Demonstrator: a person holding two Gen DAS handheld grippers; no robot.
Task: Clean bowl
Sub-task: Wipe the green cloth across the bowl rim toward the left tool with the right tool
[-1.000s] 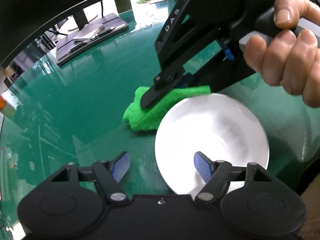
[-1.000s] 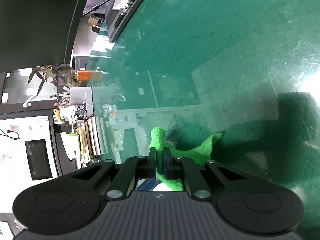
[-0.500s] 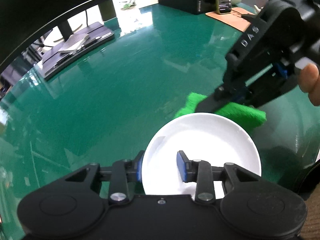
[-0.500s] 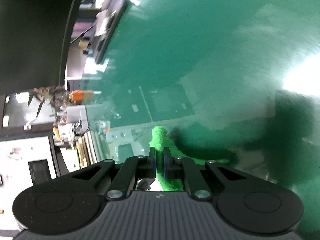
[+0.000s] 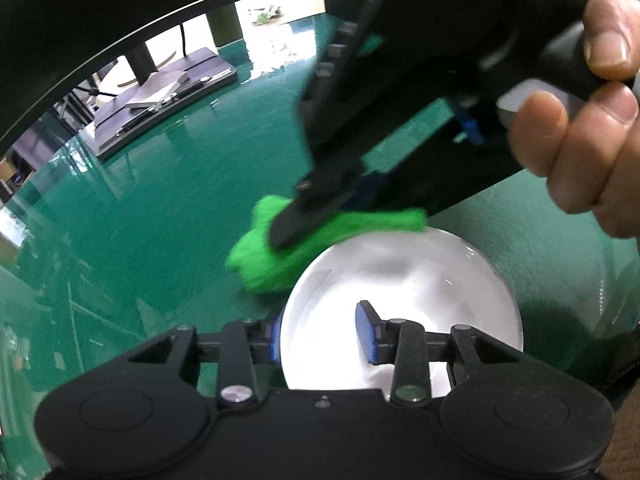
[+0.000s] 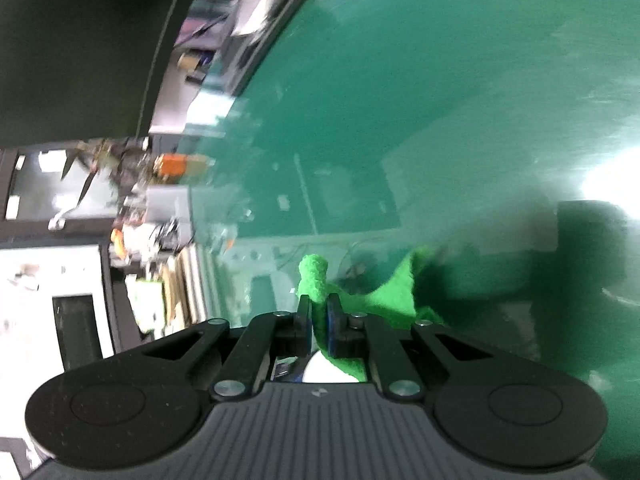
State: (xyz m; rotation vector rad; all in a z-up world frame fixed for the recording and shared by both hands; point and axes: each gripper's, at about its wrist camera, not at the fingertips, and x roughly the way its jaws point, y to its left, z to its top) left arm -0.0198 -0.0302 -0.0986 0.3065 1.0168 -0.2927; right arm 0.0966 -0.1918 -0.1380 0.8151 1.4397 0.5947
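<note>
The white bowl [image 5: 404, 300] is seen resting on the green desk [image 5: 160, 208], low and right of centre in the left wrist view. Its rim at about 9 o'clock is straddled by the left tool [image 5: 322, 334]: one blue pad sits outside the wall and the other inside, and the jaws have just been closing to a narrow gap with the rim between them. The outer pad looks pressed to the wall, but whether the inner pad [image 5: 366, 332] is fully against it cannot be told, so the bowl is judged to be pinned rather than seen to be.

The right tool [image 5: 292, 232], carried by a hand [image 5: 580, 128] at 2 o'clock, is clamped tight on a green cloth [image 5: 272, 256]. The cloth is held just past the bowl's far rim at about 11 o'clock, at or beside the edge; no part of it is seen down inside the bowl. In the right wrist view the cloth [image 6: 316, 280] is seen squeezed between the nearly shut pads, with a flap spread out at 2 o'clock and a sliver of the bowl [image 6: 324, 370] below.

The task is judged to be at its early stage: cloth picked up and bowl steadied are done. Wiping of the inside, which looks plain white with no dirt to be made out, is left, as is setting things down
</note>
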